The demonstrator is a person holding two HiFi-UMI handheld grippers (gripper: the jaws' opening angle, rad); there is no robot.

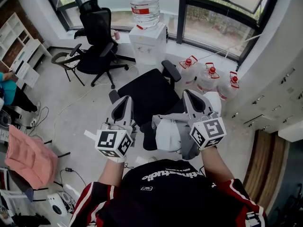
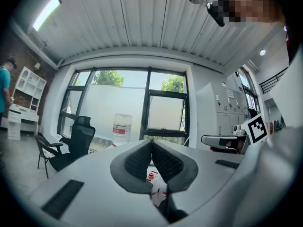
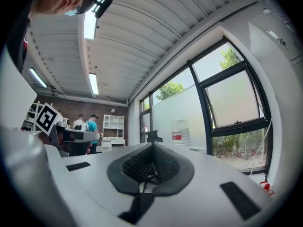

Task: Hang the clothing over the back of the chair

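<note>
Since its pads are pressed flat together, the right gripper (image 3: 152, 148) carries no bulk of fabric. Only a thin dark strand shows in the seam, and I cannot tell what it is. The left gripper (image 2: 151, 143) is likewise closed tip to tip, with nothing between the pads. Both point level and away from the person, side by side.

Directly beneath the right gripper's body, in the head view, lies the clothing (image 1: 168, 134), a pale grey-white bundle. It appears to sit across the near edge of the chair (image 1: 149, 93), where the backrest should be, with a dark part showing at its 9 o'clock side. That placement suggests the garment is resting on the backrest by its own weight, bunched and not spread flat. Smoothing it so it cannot slide off looks like the remaining work.

At 12 o'clock beyond the seat stands a white water dispenser (image 1: 147, 44) with a clear bottle (image 1: 144, 6) upended on top. How full the bottle is cannot be judged. At 1 to 2 o'clock, three clear jugs (image 1: 210, 77) with red caps stand on the floor by the window, and their fill level is equally unclear. A second chair (image 1: 97, 37) sits at 11 o'clock. A pink cloth (image 1: 28, 157) lies at 9 o'clock, well apart.
</note>
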